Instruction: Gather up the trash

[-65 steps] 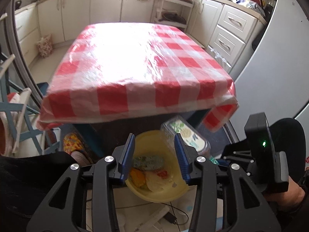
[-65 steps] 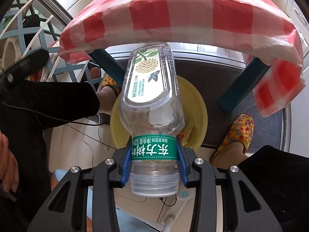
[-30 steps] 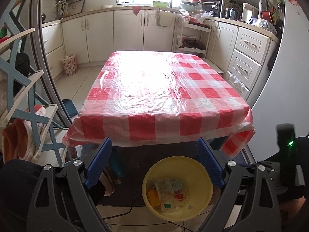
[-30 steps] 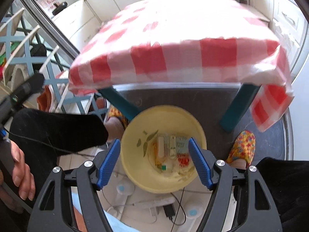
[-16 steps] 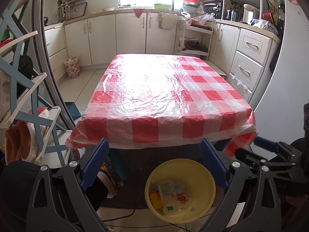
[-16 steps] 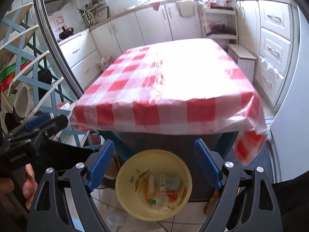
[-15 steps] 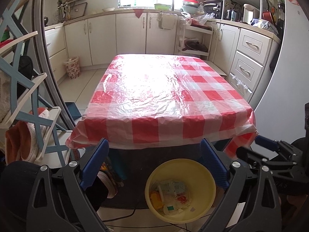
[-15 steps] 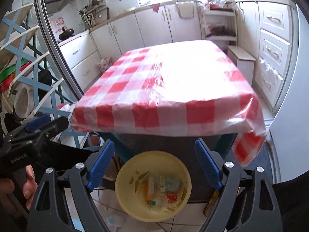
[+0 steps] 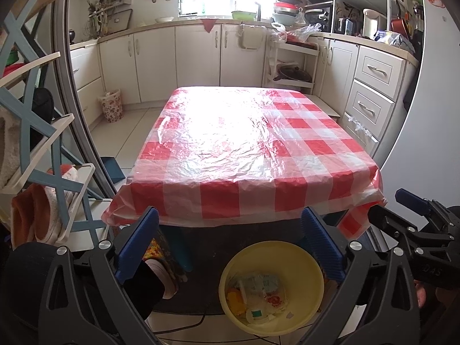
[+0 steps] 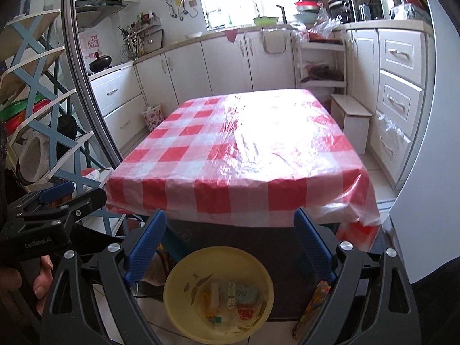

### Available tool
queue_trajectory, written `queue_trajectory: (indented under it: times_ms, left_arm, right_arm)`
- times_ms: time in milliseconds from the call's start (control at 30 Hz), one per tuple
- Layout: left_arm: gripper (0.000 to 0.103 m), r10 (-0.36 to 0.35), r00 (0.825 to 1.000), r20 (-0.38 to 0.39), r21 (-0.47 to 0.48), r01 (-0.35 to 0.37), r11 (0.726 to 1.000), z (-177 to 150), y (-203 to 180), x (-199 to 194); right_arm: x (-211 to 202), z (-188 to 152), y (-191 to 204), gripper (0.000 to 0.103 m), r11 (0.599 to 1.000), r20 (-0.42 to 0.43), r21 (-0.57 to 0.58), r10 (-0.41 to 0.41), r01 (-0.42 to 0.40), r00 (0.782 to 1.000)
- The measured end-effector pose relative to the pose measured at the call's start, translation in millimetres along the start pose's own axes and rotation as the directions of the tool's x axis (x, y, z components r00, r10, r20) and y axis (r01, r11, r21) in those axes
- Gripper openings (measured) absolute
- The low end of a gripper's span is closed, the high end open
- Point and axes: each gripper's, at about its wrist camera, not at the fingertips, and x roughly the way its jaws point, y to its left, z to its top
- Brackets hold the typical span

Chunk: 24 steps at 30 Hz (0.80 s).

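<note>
Left gripper (image 9: 228, 243): jaws just widened, spread, nothing between them.
Right gripper (image 10: 230, 245): jaws just widened, spread, empty.
Trash: packets and wrappers (image 9: 260, 294) heaped in the yellow bowl (image 9: 312, 270), bottom centre of both views, on the floor before the table (image 9: 253, 149).
Risk: a low finger could clip the rim and tip the bowl, spilling trash.
Count: two grippers, one bowl, one table; individual trash pieces cannot be counted.

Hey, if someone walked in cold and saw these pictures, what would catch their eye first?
The red-and-white checked tablecloth glaring under window light fills the middle. Below its near edge, a yellow bowl on the floor holds wrappers and other trash. The blue-padded left gripper and right gripper frame it, both open and empty.
</note>
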Motion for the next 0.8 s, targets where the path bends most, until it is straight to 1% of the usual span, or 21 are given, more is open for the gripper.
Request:
queue_trajectory:
  times_ms: [433,800]
  left_arm:
    - [0.095,0.018,1.0,-0.001,0.001,-0.018,1.0,1.5,-0.5,-0.7]
    - [0.095,0.026,1.0,0.01,0.002,-0.026,1.0,2.5,1.5,-2.6]
  right_arm:
    - [-10.1,2.7,1.4,0.088,1.0,0.061,-0.022,-0.015,0.016,0.998]
    - [-11.5,2.9,2.5,0.089,0.999,0.075,-0.035,-0.023,0.025,0.997]
